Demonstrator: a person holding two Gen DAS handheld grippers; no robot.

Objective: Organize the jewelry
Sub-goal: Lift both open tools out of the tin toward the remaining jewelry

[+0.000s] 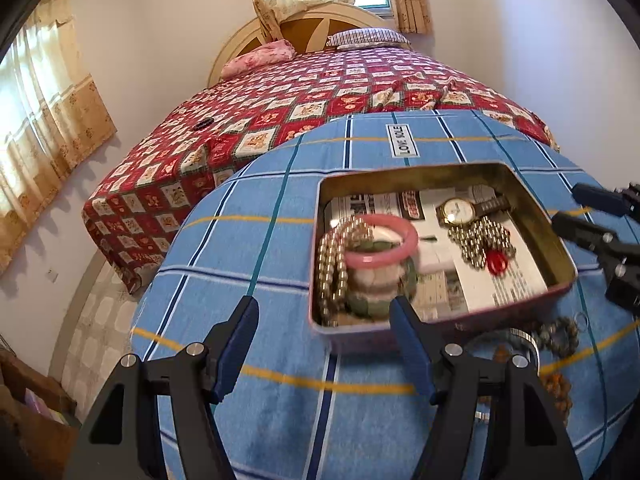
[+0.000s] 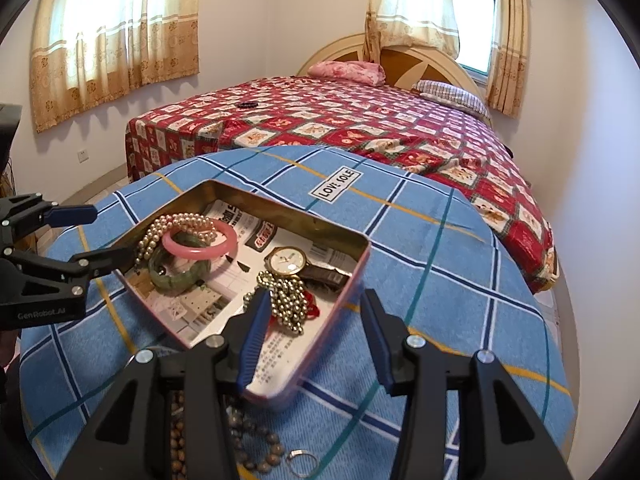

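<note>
An open tin box (image 1: pixel 404 172) (image 2: pixel 248 195) lined with newspaper sits on a round table with a blue plaid cloth (image 1: pixel 280 248) (image 2: pixel 420 280). Inside lie a pink bangle (image 1: pixel 380 246) (image 2: pixel 200 248), a green bangle (image 2: pixel 178 276), a pearl strand (image 1: pixel 332 268) (image 2: pixel 180 222), a gold watch (image 1: pixel 456 210) (image 2: pixel 286 262) and a gold bead chain with a red pendant (image 1: pixel 484 246) (image 2: pixel 286 300). Bead bracelets (image 1: pixel 558 336) (image 2: pixel 256 440) and a small ring (image 2: pixel 303 462) lie on the cloth in front of the box. My left gripper (image 1: pixel 322 320) (image 2: pixel 104 236) is open and empty at the box's near left corner. My right gripper (image 2: pixel 316 312) (image 1: pixel 568 208) is open and empty over the box's near right corner.
A bed (image 1: pixel 320 92) (image 2: pixel 360 120) with a red patchwork cover stands right behind the table, with a dark bracelet (image 1: pixel 203 123) (image 2: pixel 248 105) on it. Curtained windows (image 2: pixel 112 28) line the walls. A cardboard box (image 1: pixel 32 408) sits on the floor at left.
</note>
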